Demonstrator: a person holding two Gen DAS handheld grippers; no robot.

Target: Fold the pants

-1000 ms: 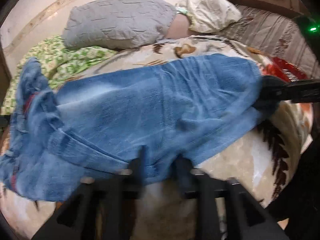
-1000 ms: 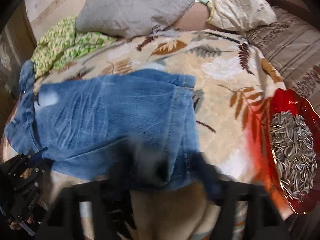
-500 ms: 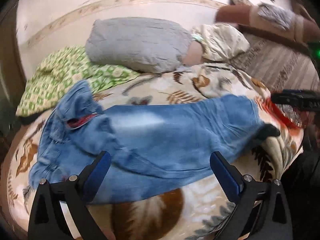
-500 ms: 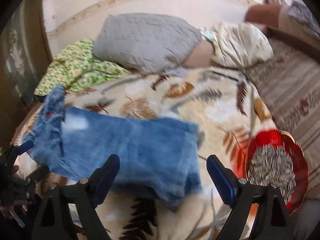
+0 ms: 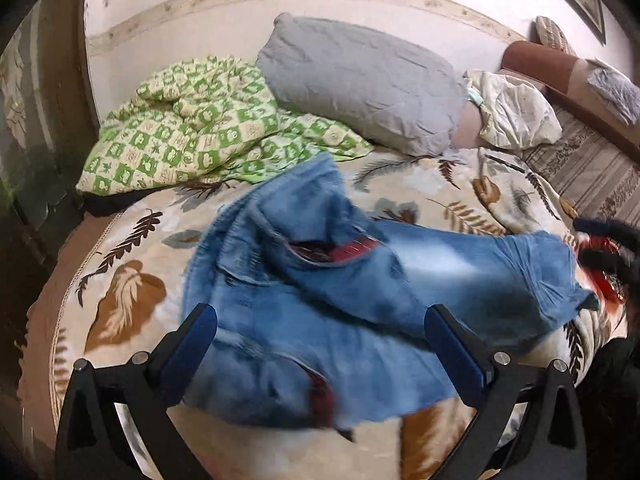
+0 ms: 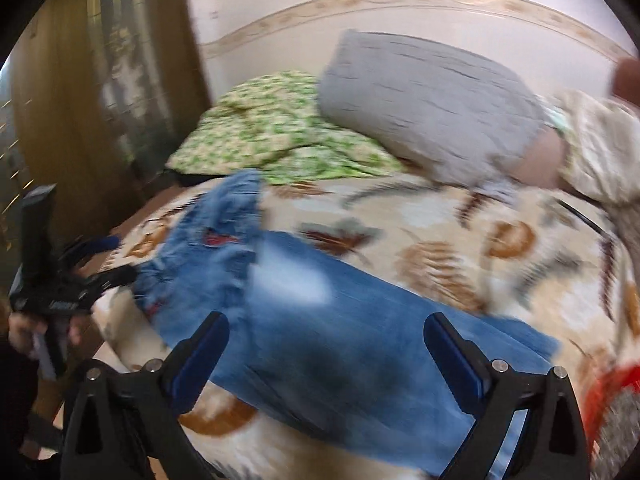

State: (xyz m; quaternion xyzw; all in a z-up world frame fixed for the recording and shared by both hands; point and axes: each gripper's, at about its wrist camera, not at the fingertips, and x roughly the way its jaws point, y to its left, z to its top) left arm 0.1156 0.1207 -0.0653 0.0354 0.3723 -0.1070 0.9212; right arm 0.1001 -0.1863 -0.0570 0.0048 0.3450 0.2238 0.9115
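The blue jeans (image 5: 360, 280) lie loosely folded and crumpled on the leaf-patterned blanket (image 5: 128, 288), waist end to the left. My left gripper (image 5: 318, 320) hovers above their near edge, its jaws opening wide, with nothing between the pads. In the right wrist view the jeans (image 6: 340, 344) stretch toward the right. My right gripper (image 6: 326, 324) hangs over the leg end; its jaws are opening too and hold nothing. Each gripper shows in the other view: the left gripper (image 6: 120, 260) by the waist, the right gripper (image 5: 580, 240) by the hem.
A grey pillow (image 5: 360, 80) and a green checked quilt (image 5: 192, 132) lie at the bed's far side. A red dish of sunflower seeds (image 6: 608, 400) sits at the right edge of the blanket. A brown wardrobe (image 6: 100, 100) stands to the left.
Both grippers let go of the jeans, opened wide and drew back and upward. The jeans dropped onto the blanket and lie slack.
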